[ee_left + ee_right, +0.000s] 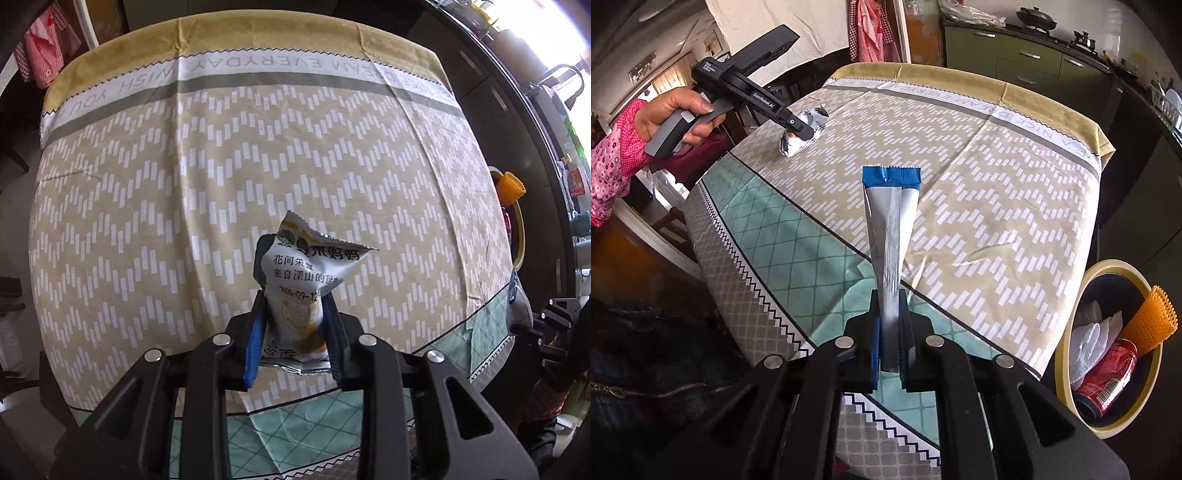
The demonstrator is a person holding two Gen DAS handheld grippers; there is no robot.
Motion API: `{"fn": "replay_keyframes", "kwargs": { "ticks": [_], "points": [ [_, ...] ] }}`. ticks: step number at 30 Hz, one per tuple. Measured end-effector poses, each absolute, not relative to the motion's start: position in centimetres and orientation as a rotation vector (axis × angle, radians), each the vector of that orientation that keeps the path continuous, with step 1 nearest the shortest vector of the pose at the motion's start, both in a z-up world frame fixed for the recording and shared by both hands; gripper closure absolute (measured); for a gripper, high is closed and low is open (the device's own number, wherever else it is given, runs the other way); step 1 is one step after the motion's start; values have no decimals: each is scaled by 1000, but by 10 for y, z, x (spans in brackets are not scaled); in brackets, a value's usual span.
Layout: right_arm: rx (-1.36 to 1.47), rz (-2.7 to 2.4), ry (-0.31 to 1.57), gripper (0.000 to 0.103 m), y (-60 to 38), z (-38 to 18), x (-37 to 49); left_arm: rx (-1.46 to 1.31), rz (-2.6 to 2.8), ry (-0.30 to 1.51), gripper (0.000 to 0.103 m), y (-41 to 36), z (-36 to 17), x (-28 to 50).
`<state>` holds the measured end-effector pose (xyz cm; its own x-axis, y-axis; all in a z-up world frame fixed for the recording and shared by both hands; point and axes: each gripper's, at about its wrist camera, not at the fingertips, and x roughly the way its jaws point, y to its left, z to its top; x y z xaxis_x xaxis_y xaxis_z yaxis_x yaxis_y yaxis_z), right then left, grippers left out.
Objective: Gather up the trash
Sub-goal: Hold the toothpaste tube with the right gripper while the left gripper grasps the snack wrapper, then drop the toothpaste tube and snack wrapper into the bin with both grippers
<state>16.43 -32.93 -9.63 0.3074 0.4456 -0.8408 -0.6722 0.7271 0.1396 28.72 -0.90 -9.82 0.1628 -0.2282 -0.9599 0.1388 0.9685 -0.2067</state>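
Across the patterned tablecloth only one wrapper is left, a crumpled white snack packet near its left edge, and the left gripper has its jaws pinched on it. It should lift straight up before swinging toward the yellow-rimmed bin, gently, since foil slips. Only the right wrist view shows that bin, and the right gripper clamped shut on a long blue-topped sachet
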Motion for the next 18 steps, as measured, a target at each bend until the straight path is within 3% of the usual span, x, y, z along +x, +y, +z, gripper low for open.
{"fn": "replay_keyframes", "kwargs": {
  "ticks": [10,18],
  "points": [
    [-87,479,980,95,-425,-69,184,-10,-423,1244,75,-51,-42,260],
    [77,185,1079,95,-515,-105,229,63,-605,1185,75,-118,-13,228]
  ]
}}
